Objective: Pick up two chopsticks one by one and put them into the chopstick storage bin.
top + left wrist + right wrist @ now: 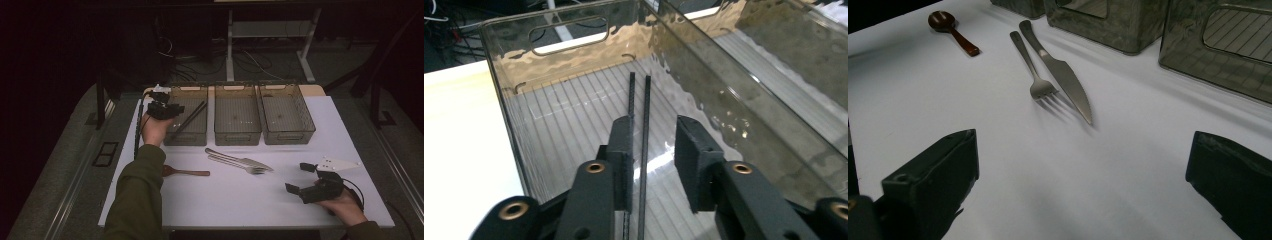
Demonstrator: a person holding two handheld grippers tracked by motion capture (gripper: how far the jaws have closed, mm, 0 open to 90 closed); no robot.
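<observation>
Here, left tool (651,162) partly open around chopsticks (644,130) in bin (504,95), right tool (1083,180) wide, empty

No readable text, label, brand, number or sign anywhere.
</observation>
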